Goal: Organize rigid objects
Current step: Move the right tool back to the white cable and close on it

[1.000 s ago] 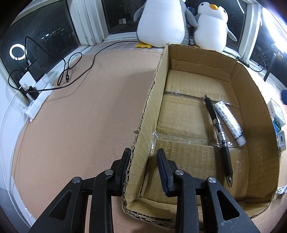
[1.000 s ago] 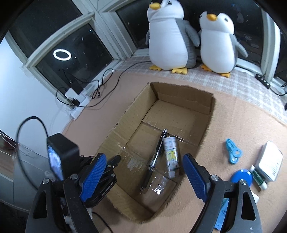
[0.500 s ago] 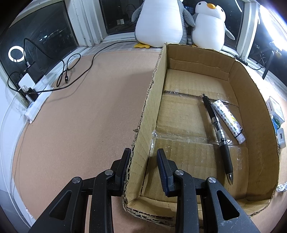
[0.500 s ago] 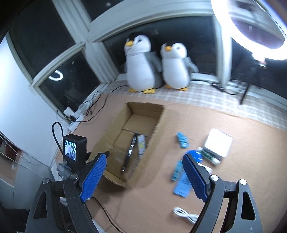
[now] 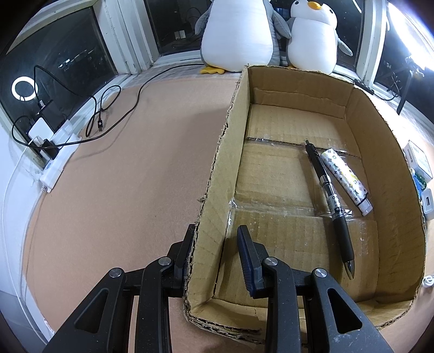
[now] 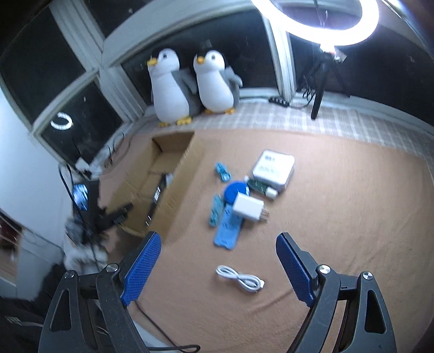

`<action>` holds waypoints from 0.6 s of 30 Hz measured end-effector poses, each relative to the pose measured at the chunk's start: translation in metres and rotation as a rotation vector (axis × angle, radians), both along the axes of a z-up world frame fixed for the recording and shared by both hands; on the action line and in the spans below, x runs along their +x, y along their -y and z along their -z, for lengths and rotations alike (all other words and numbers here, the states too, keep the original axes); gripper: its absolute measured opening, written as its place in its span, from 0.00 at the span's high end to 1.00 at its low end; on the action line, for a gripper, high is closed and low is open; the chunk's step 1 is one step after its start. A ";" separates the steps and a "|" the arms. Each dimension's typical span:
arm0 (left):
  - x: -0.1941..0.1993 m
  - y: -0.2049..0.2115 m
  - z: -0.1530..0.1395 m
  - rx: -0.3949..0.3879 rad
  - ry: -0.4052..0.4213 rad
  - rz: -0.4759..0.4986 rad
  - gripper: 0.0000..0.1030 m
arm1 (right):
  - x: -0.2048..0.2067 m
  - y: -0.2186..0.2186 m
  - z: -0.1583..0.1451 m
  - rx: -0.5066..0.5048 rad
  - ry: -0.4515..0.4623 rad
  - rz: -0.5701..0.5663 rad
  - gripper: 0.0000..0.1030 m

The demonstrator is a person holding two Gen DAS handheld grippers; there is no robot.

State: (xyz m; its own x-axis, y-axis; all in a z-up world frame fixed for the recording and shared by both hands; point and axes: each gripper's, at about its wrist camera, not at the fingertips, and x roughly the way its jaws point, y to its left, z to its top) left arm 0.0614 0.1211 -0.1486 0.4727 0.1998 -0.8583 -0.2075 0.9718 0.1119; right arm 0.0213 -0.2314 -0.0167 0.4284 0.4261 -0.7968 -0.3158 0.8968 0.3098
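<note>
Left gripper (image 5: 217, 244): jaws drawn narrow and clamped on the near left wall of the cardboard box (image 5: 217, 168), one finger outside the wall, the other inside. The box sits on a tan cork-coloured surface (image 5: 122, 176), open at the top.

Box contents, left wrist view: a black pen (image 5: 329, 201) lies along the floor of the box, tip toward 5 o'clock. Just beside it, toward 3 o'clock, lies a white patterned tube (image 5: 344, 180), roughly parallel and touching or nearly touching the pen.

Right gripper (image 6: 217, 268): jaws stand wide, nothing between the blue pads. The view is motion-blurred.

Loose items on the surface, right wrist view, all outside the box: a coiled white cable (image 6: 240, 278) just beyond the open jaws at 12 o'clock. Farther on, a cluster: a white charger plug (image 6: 249, 207) resting over a flat blue item (image 6: 227, 226), a blue round item (image 6: 236, 190) touching the charger at its 11 o'clock, a slim blue piece (image 6: 215, 207) at the cluster's 9 o'clock, a second small blue piece (image 6: 222, 172) at 11 o'clock, a green-patterned tube (image 6: 260, 187) and a white square box (image 6: 274, 169) at 1 o'clock.

Two penguin plush toys (image 6: 195, 84) stand at the window, beyond the box. A lit ring light (image 6: 320, 24) hangs at the upper right.
</note>
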 end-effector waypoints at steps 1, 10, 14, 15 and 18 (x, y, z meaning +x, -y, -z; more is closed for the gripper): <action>0.000 0.000 0.000 0.001 0.000 0.000 0.69 | -0.001 -0.001 0.006 -0.017 -0.004 -0.016 0.19; 0.000 0.001 0.000 0.003 -0.001 0.000 0.69 | -0.006 -0.012 0.066 -0.147 -0.058 -0.119 0.24; -0.001 0.000 0.000 0.000 -0.001 -0.002 0.69 | -0.001 -0.017 0.083 -0.186 -0.088 -0.161 0.33; -0.001 0.000 0.000 0.000 -0.001 -0.002 0.69 | 0.000 -0.018 0.086 -0.197 -0.092 -0.174 0.33; -0.001 0.000 0.000 0.000 -0.002 -0.002 0.69 | 0.003 -0.027 0.095 -0.231 -0.111 -0.231 0.36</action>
State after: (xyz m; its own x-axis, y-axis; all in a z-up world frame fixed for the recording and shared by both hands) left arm 0.0601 0.1214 -0.1485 0.4708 0.2007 -0.8591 -0.2094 0.9714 0.1122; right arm 0.0243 -0.2041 -0.1120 0.2469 0.3048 -0.9199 -0.4948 0.8558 0.1508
